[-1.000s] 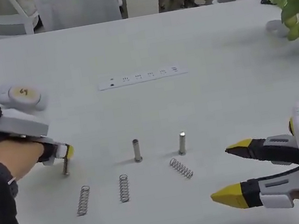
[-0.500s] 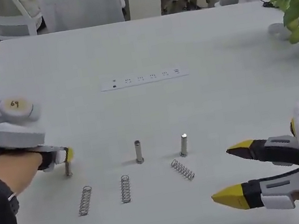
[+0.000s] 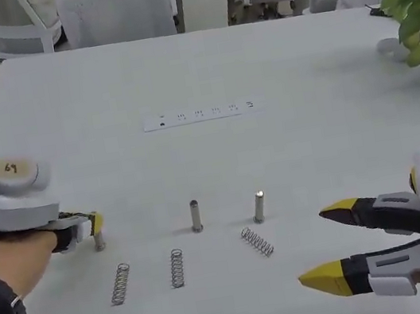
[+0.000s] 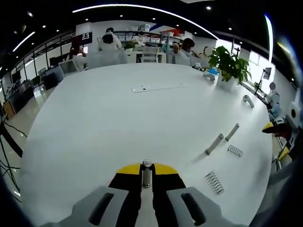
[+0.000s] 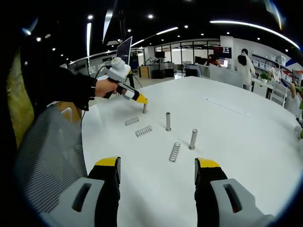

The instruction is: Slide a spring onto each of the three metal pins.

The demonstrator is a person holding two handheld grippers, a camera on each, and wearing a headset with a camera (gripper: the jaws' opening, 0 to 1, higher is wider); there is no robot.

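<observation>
Left tongs (image 4: 147, 166) still clamp pin (image 4: 147, 175) (upright); right tongs (image 5: 157, 163) agape, empty; springs (image 3: 177, 267) unmoved.

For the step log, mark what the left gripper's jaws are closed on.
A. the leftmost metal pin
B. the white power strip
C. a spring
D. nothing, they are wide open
A: in the left gripper view the left gripper has its yellow-tipped jaws pressed against both sides of the upright leftmost pin.
</observation>
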